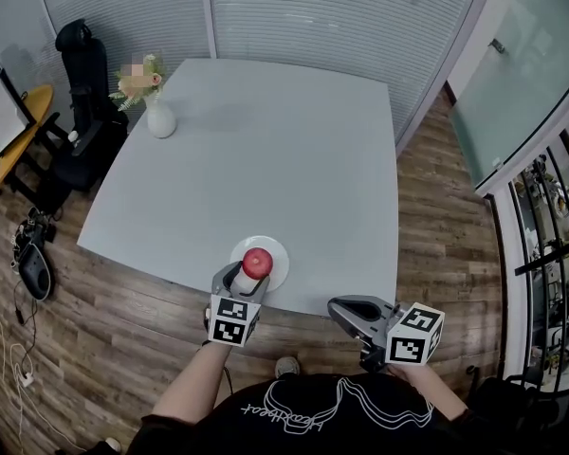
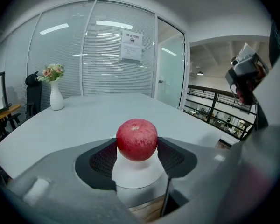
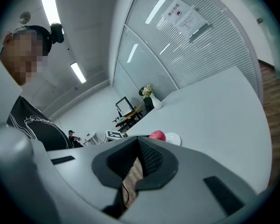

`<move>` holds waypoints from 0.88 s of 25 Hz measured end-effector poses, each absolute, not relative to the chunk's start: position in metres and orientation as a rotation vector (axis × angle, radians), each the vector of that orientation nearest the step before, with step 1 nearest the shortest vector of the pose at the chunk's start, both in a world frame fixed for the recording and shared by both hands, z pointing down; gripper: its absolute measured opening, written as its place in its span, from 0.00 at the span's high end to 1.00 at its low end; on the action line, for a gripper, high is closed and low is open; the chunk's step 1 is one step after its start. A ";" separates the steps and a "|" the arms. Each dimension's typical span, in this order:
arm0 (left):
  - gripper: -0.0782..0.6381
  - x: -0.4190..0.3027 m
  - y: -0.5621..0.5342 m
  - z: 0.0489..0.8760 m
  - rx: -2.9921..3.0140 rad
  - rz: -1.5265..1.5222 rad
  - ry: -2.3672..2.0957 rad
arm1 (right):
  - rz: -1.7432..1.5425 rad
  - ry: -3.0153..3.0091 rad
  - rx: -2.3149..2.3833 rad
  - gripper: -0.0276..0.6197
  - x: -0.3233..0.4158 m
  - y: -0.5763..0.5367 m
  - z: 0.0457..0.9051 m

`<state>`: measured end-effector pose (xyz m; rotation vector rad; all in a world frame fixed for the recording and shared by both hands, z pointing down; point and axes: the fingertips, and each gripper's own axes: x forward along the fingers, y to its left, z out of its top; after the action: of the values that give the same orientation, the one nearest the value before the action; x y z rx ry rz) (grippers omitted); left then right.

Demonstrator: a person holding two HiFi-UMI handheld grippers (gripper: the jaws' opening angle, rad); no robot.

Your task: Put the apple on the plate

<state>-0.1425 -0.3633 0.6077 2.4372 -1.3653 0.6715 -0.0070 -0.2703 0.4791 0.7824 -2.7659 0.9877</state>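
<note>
My left gripper (image 1: 250,275) is shut on a red apple (image 1: 257,262), its dark pads (image 2: 99,160) pressing both sides of the apple (image 2: 136,139). Directly under it, near the table's front edge, lies a small white plate (image 1: 278,251). The plate (image 2: 137,174) shows right under the apple, but I cannot tell whether they touch. My right gripper (image 1: 347,310) hangs off the front edge over the wood floor, shut with nothing between its jaws (image 3: 139,141). From there the apple (image 3: 157,135) and plate (image 3: 173,138) appear to the left.
The grey-white table (image 1: 266,140) carries a white vase with flowers (image 1: 160,118) at its far left corner. A black office chair (image 1: 85,74) and a desk stand left of the table. Glass walls with blinds close off the back; a railing runs along the right.
</note>
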 end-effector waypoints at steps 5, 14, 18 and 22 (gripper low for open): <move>0.51 -0.142 -0.369 0.621 2.459 0.733 -1.391 | 0.991 -2.754 0.785 0.94 -0.006 -0.268 0.481; 0.50 -0.137 -0.373 0.637 2.442 0.772 -1.403 | 1.002 -2.707 0.803 0.94 0.003 -0.268 0.491; 0.50 -0.136 -0.374 0.639 2.473 0.810 -1.420 | 0.997 -2.698 0.825 0.94 0.006 -0.272 0.489; 0.50 -0.137 -0.376 0.639 2.493 0.813 -1.440 | 1.010 -2.711 0.824 0.94 0.004 -0.275 0.488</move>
<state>-0.1374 -0.3763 0.6389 2.4932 -1.4404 0.8134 0.0037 -0.2749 0.4883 0.8240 -2.7107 1.0100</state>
